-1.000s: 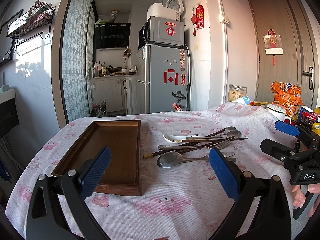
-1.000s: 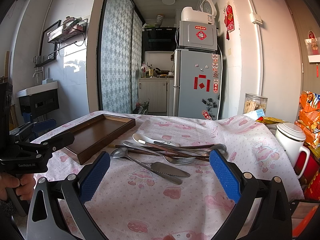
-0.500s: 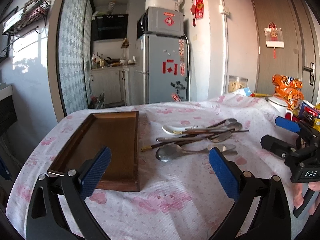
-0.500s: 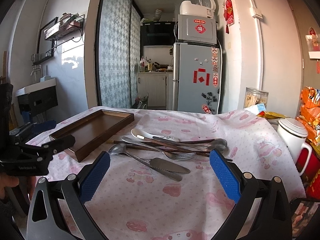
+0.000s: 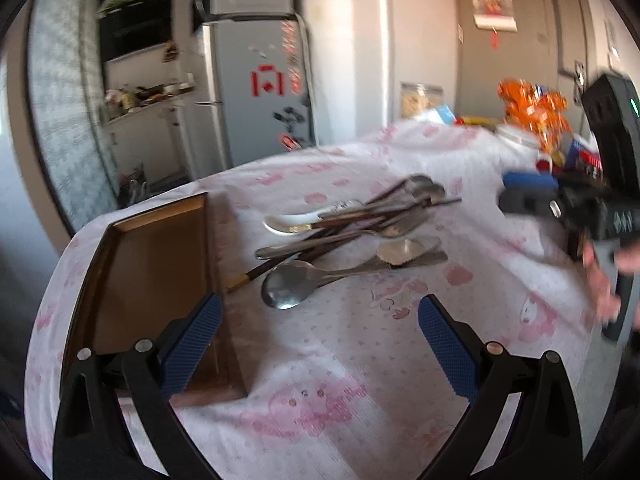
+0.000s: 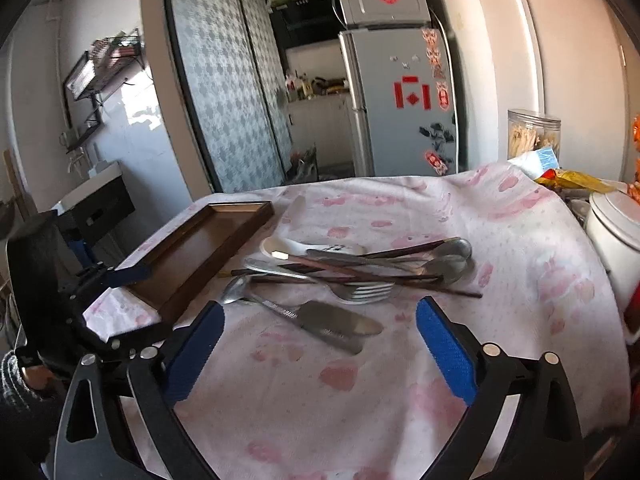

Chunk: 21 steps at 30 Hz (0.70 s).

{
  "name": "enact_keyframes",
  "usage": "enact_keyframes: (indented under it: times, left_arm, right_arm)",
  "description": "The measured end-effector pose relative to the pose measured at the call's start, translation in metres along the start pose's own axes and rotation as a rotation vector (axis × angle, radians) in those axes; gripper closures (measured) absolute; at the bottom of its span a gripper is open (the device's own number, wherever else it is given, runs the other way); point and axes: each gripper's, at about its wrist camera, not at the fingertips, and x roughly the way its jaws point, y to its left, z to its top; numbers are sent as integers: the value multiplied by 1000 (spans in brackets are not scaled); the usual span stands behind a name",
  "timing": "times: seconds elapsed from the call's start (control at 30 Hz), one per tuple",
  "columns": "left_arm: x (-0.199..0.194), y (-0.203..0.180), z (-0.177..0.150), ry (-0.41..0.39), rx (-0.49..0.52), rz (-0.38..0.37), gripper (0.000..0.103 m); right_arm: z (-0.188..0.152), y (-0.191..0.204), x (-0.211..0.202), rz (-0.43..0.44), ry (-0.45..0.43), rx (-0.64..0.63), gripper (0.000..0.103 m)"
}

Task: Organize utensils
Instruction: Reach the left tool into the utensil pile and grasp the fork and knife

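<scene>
A heap of utensils (image 5: 352, 228) lies mid-table: a white ceramic spoon (image 5: 296, 222), steel spoons, a fork (image 6: 360, 292), a knife (image 6: 332, 322) and dark chopsticks. An empty brown wooden tray (image 5: 156, 256) sits to their left; it also shows in the right wrist view (image 6: 200, 248). My left gripper (image 5: 320, 344) is open and empty, above the cloth in front of the tray corner and a big steel spoon (image 5: 288, 288). My right gripper (image 6: 320, 348) is open and empty, just short of the knife.
The table has a pink-patterned cloth (image 6: 400, 380). A white lidded mug (image 6: 616, 224), orange snack bags (image 5: 532, 108) and a jar (image 6: 532, 132) crowd the right side. A fridge (image 6: 400, 92) stands beyond the far edge.
Both grippers have tilted down and moved in toward the utensils, which now look nearer. The right gripper has risen in the left wrist view. Nothing was taken hold of.
</scene>
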Motion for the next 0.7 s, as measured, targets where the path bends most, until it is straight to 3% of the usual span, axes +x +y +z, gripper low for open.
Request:
enact_keyframes:
  times: [0.1,0.17,0.23,0.43,0.57,0.67,0.7]
  left_arm:
    - [12,-6,5,33,55,-22,3]
    - [20,-9,7,55,75,-48,4]
    - [30,-12,9,82,96,-76,22]
    - [57,-8,12,165,96,-140,45]
    - [68,2,18,174,69,-153,50]
    - [74,9,21,173,53,-145,50]
    - [76,12,22,174,44,-147,50]
  right_arm:
    - [6,-13,17,24,50,31,10]
    - [7,-21,27,47,88,73,23]
    - [8,-31,39,62,125,127,33]
    - [4,-66,67,120,221,313,47]
    - [0,-77,87,172,267,401,49]
    - [-1,-73,98,170,281,397,55]
    - [0,-71,102,144,287,378,63]
